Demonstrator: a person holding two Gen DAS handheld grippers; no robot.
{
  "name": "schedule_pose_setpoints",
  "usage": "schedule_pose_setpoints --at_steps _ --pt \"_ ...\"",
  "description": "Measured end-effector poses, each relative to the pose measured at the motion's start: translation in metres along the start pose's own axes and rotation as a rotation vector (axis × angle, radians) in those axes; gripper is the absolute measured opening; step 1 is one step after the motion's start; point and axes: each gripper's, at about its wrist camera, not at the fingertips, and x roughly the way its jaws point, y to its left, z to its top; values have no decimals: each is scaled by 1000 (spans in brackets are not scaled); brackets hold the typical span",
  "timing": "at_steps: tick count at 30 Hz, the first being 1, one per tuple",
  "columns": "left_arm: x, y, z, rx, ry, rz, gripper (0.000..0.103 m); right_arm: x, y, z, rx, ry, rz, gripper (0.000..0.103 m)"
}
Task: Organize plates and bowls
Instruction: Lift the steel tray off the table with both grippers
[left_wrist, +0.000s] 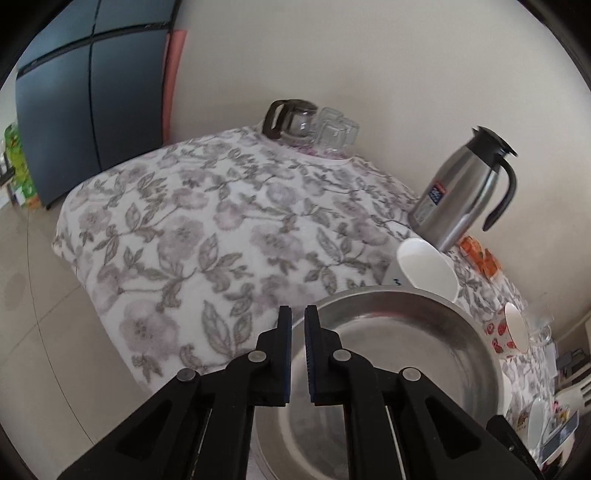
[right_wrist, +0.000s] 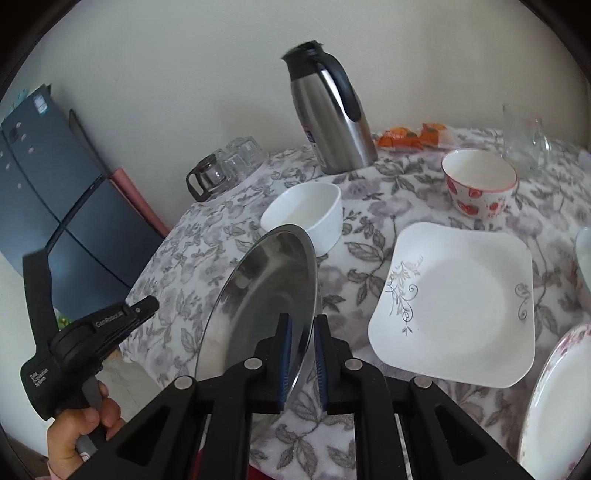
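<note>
A round steel plate (right_wrist: 258, 295) is held tilted up above the floral tablecloth (right_wrist: 236, 229). Both grippers are shut on its rim: my right gripper (right_wrist: 302, 334) at the near edge, my left gripper (left_wrist: 297, 321) at the left edge. The same steel plate (left_wrist: 391, 354) fills the lower right of the left wrist view. A plain white bowl (right_wrist: 306, 214) sits just behind the plate. A white bowl with red strawberries (right_wrist: 478, 182) stands further right. A square white plate (right_wrist: 458, 306) lies flat to the right. A pink-patterned round plate (right_wrist: 554, 406) lies at the right edge.
A steel thermos jug (right_wrist: 332, 114) stands at the back by the wall. A glass coffee pot (right_wrist: 207, 177) and upturned glasses (right_wrist: 243, 151) stand at the far left corner. Orange snack packets (right_wrist: 406, 136) and a clear glass (right_wrist: 524, 136) are at the back right. A dark fridge (left_wrist: 92, 99) stands beyond the table.
</note>
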Motion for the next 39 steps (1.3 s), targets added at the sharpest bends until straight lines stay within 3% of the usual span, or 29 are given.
schedule_pose_setpoints --at_steps 3,9,14,16,18,20,28,30,32,39 --pt "5 -11 -2 30 21 2 7 8 -6 -3 5 17 -19 13" --pt "23 -10 -8 30 101 24 7 25 -44 -9 180 99 6 8" --pt "43 12 -13 -63 208 35 8 31 -49 -12 191 121 -23 8" --pt "51 18 -16 -91 248 40 14 33 -52 -13 203 129 -27 8" --pt "59 23 -20 -116 281 46 32 35 -55 -15 214 138 -32 8" --pt "63 27 -22 -133 295 50 37 38 -57 -17 218 147 -41 8" --pt "77 30 -30 -153 356 23 34 44 -61 -20 230 173 -57 9" --pt "75 30 -29 -140 344 48 23 45 -61 -21 231 179 -61 9" --pt "75 31 -29 -140 340 53 21 46 -61 -22 228 183 -62 9" --pt "78 27 -28 -104 311 78 22 47 -61 -22 222 188 -56 8"
